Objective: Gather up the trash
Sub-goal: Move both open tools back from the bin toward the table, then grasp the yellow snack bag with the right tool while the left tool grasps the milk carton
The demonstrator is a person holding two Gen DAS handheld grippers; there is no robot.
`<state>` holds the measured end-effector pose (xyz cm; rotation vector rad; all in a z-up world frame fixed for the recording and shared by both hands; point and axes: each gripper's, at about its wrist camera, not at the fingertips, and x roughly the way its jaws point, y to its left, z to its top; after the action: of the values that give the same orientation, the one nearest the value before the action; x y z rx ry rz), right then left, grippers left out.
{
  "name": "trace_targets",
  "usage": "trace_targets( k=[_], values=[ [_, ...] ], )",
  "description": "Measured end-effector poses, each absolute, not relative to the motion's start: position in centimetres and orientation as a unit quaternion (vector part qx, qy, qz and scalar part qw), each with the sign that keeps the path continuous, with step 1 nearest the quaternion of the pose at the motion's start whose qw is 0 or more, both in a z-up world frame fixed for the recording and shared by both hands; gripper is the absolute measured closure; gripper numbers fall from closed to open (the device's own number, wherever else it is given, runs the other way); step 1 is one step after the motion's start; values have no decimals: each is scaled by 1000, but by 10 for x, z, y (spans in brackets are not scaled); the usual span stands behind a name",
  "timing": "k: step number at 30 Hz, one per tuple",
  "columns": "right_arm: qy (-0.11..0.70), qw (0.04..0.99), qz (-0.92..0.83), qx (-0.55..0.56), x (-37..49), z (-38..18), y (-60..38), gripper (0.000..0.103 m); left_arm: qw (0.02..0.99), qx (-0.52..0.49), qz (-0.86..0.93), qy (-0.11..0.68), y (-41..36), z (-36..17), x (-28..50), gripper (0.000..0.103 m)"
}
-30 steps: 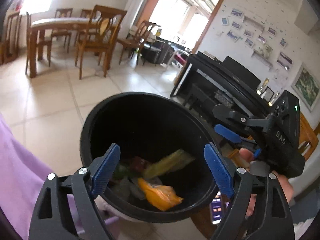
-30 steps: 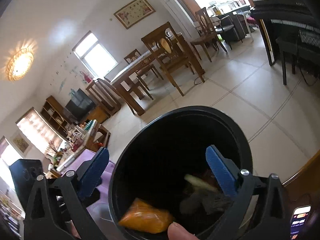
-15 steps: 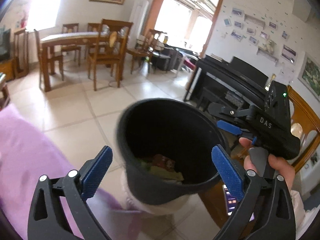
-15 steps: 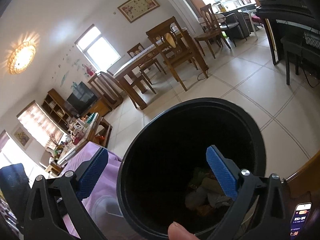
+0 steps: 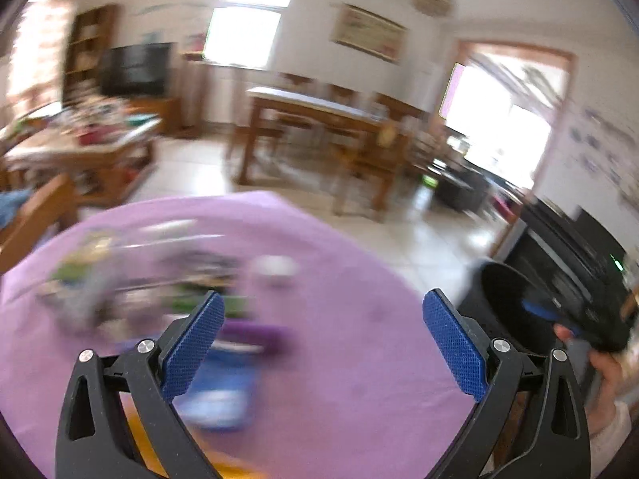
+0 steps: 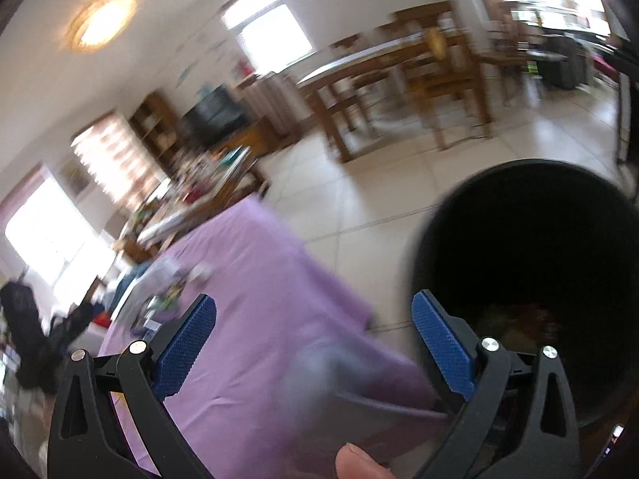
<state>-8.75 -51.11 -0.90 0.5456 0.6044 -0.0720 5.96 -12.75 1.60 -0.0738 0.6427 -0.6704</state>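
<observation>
My left gripper is open and empty above a table with a purple cloth. Blurred litter lies on the cloth ahead: green and grey pieces, a purple object and a blue flat item. The black bin stands at the table's right edge with dark trash in its bottom; it also shows in the left wrist view. My right gripper is open and empty, to the left of the bin, over the cloth.
A wooden dining table with chairs stands on the tiled floor beyond. A low cluttered table and a TV are at the left. A black piano is at the right.
Both views have swung left, away from the bin and onto the purple table. The bin has gone from the middle to the right edge. Both grippers stay open.
</observation>
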Motion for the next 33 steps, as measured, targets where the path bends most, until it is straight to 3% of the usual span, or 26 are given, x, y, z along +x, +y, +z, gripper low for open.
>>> trace_targets(
  k=[4, 8, 20, 22, 26, 29, 33],
  values=[
    [330, 914, 45, 231, -52, -11, -446, 5, 910, -80, -246, 324, -41, 10, 91, 5],
    [370, 899, 140, 186, -21, -15, -368, 5, 920, -63, -190, 336, 9, 5, 126, 5],
    [461, 844, 260, 89, 15, -46, -217, 6, 901, 41, -189, 389, 5, -26, 207, 6],
    [456, 851, 251, 73, 16, -47, -208, 14, 896, 53, -198, 393, -3, -31, 214, 9],
    [454, 856, 238, 61, 14, -48, -210, 46, 888, 56, -199, 411, -12, -44, 224, 34],
    [453, 855, 239, 76, 12, -50, -215, 55, 883, 39, -197, 423, -12, -51, 230, 51],
    [453, 852, 244, 92, 13, -53, -223, 61, 889, 41, -190, 414, -14, -50, 223, 53]
  ],
)
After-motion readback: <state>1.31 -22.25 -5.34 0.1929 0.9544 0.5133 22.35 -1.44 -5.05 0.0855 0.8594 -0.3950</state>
